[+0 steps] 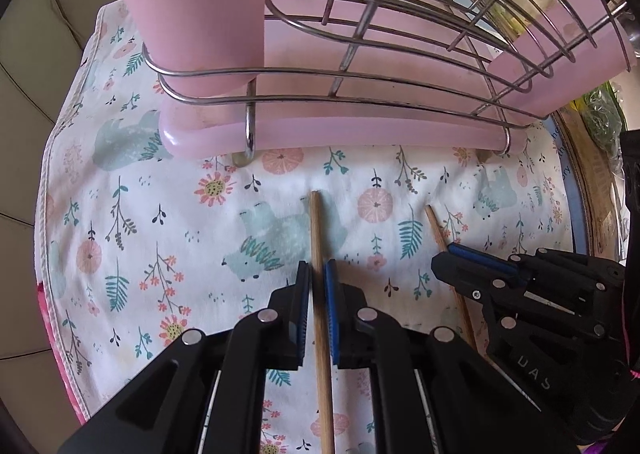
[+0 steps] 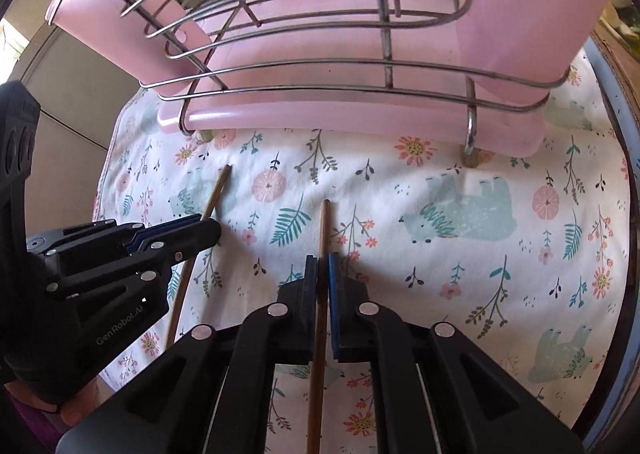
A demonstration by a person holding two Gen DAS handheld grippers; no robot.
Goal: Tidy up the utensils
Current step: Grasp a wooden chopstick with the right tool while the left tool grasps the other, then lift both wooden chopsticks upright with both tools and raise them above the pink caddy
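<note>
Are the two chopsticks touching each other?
Apart. The left wrist view shows floral cloth between the left chopstick and the right chopstick, each between its own gripper's blue pads.

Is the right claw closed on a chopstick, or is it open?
Closed on it. In the right wrist view the right claw has both blue pads against the chopstick, which runs between them over the floral cloth.
</note>
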